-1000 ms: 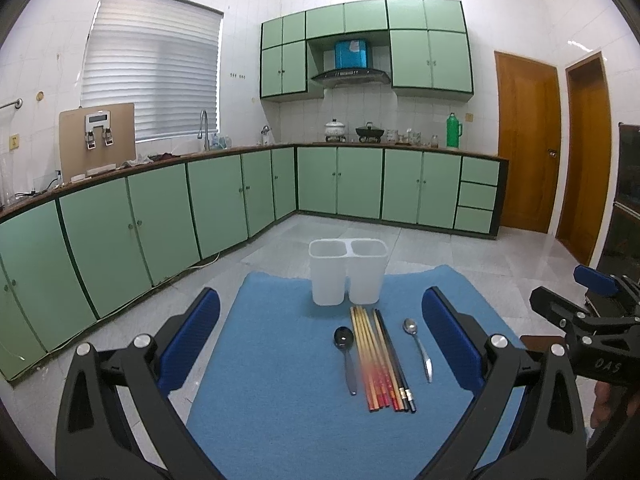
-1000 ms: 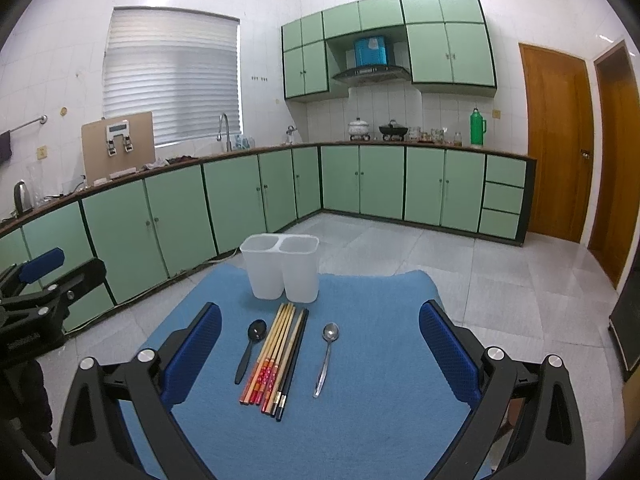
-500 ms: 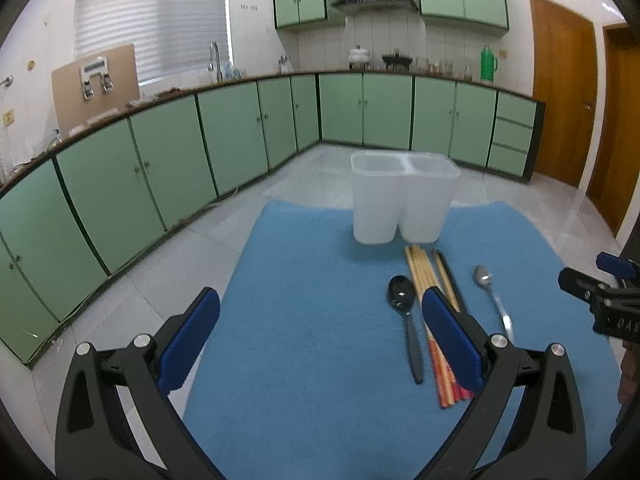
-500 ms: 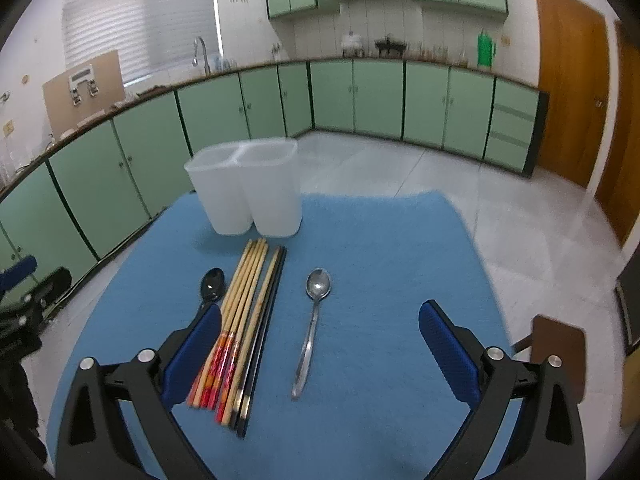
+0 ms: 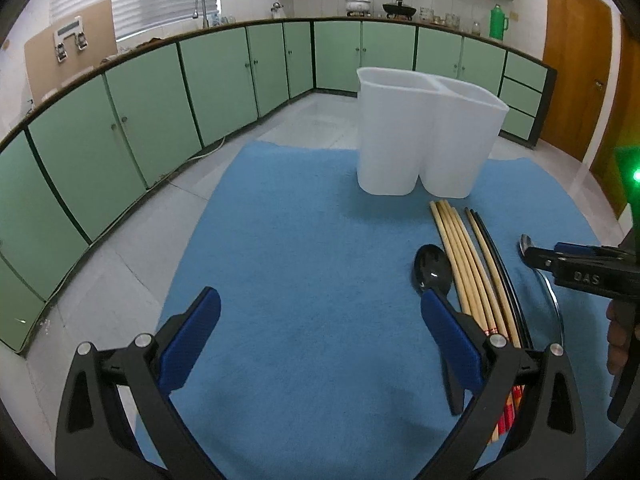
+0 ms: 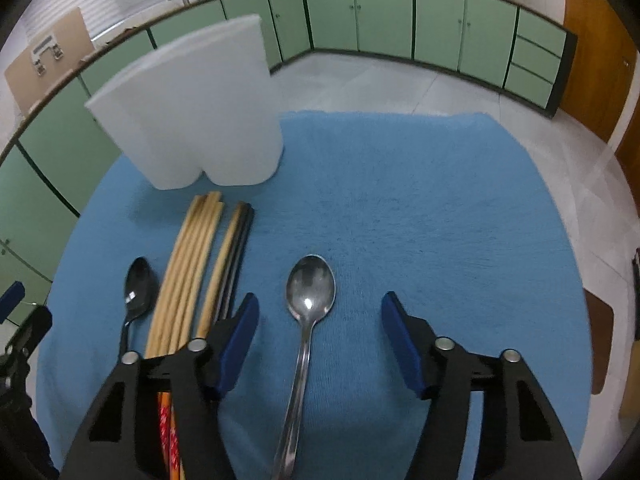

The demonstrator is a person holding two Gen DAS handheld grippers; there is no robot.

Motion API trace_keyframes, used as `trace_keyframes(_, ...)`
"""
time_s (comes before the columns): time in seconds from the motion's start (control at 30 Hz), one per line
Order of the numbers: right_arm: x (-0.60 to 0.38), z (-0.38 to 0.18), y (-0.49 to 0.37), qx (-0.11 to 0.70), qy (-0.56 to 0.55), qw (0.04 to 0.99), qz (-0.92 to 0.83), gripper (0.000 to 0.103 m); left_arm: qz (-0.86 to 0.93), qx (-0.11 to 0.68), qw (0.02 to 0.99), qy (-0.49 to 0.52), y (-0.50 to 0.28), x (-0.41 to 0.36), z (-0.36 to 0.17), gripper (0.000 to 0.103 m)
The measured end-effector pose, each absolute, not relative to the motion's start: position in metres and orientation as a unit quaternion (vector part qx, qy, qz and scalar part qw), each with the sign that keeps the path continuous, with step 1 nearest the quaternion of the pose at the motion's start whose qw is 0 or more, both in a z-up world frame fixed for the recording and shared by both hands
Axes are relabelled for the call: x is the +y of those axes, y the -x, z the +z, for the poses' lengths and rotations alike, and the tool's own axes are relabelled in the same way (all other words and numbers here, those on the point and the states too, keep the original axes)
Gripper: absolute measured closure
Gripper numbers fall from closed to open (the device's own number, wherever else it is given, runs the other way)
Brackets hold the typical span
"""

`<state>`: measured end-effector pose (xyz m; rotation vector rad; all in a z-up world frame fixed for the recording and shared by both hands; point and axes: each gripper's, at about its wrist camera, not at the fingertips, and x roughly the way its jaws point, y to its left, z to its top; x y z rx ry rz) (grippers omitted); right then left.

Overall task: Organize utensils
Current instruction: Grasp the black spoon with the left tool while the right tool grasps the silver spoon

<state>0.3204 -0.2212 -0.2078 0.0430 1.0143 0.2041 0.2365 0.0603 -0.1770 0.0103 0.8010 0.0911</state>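
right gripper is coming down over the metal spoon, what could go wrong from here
1. The right gripper, whose jaws have just been closing, straddles the metal spoon, which lies flat on the blue mat; the pads may slide over the thin handle or pinch the cloth.
2. Its left finger sits close to the chopsticks and could nudge them.
3. The white holder looks light and could tip when loaded.

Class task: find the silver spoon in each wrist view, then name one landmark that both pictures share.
Left wrist: silver spoon at far right, mostly hidden behind the right gripper.
Right wrist: lower centre, bowl up, between the open jaws.
Shared landmark: white two-compartment holder standing beyond the chopsticks.
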Motion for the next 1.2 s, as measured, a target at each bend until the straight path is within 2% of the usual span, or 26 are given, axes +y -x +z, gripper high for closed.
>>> trace_keyframes(0.13,-0.217,-0.208,-0.327,0.488,-0.017,0.868,0.093,0.056,0.029,0.396,0.918,-0.005,-0.249,0.048,-0.183,0.006)
trace_keyframes(0.17,-0.215,-0.208,-0.327,0.488,-0.008,0.868,0.091,0.068,0.024,0.398,0.917,-0.005,-0.253,0.043,-0.184,0.006)
trace_keyframes(0.2,-0.213,-0.207,-0.327,0.487,-0.003,0.869,0.093,0.075,0.017,0.401,0.916,-0.006,-0.257,0.038,-0.186,0.006)
trace_keyframes(0.67,-0.22,-0.206,-0.33,0.48,-0.011,0.871,0.109,0.075,-0.001,0.46,0.887,-0.034,-0.283,0.009,-0.228,0.006)
trace_keyframes(1.2,-0.213,-0.209,-0.328,0.477,-0.004,0.872,0.111,0.074,0.004,0.457,0.889,-0.03,-0.295,0.01,-0.218,0.006)
